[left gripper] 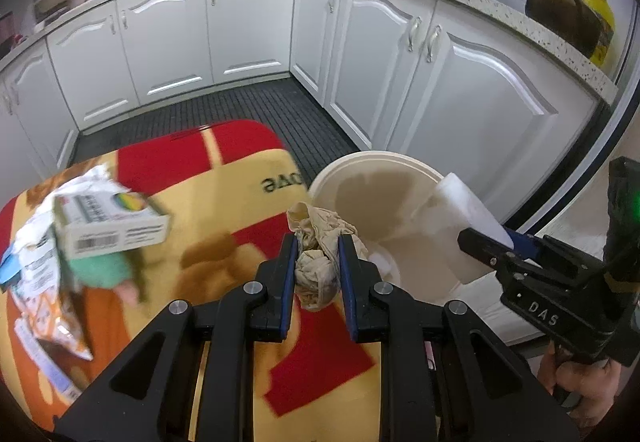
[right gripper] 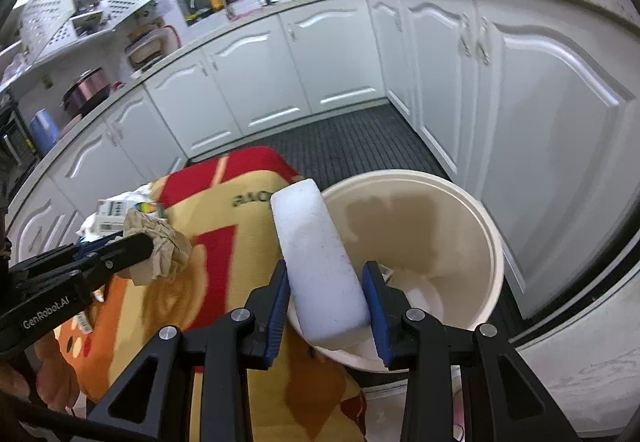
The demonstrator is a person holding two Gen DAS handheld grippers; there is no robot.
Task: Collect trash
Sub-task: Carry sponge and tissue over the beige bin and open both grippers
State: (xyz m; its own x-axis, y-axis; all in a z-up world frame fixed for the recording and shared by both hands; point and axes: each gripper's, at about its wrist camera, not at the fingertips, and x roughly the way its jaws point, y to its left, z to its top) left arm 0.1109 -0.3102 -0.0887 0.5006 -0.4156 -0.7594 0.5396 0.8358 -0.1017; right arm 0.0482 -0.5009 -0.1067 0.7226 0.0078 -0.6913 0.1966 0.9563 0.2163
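My left gripper (left gripper: 318,262) pinches a crumpled brown paper wad (left gripper: 320,242), with the cream bin (left gripper: 360,166) just past and to the right of its jaws; released now, I judge it may clip the rim. My right gripper (right gripper: 326,296) clamps a white foam block (right gripper: 316,266) standing over the bin's near rim, where it could tip out. I read "DAS" and "GenRobot.AI" on the grippers; the cardboard box (left gripper: 112,222) print is unreadable.

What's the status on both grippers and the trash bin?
Left gripper shut on crumpled brown paper. Right gripper shut on white foam block, over the cream bin's rim. Bin mouth open, nothing blocking. Cardboard box remains on mat.
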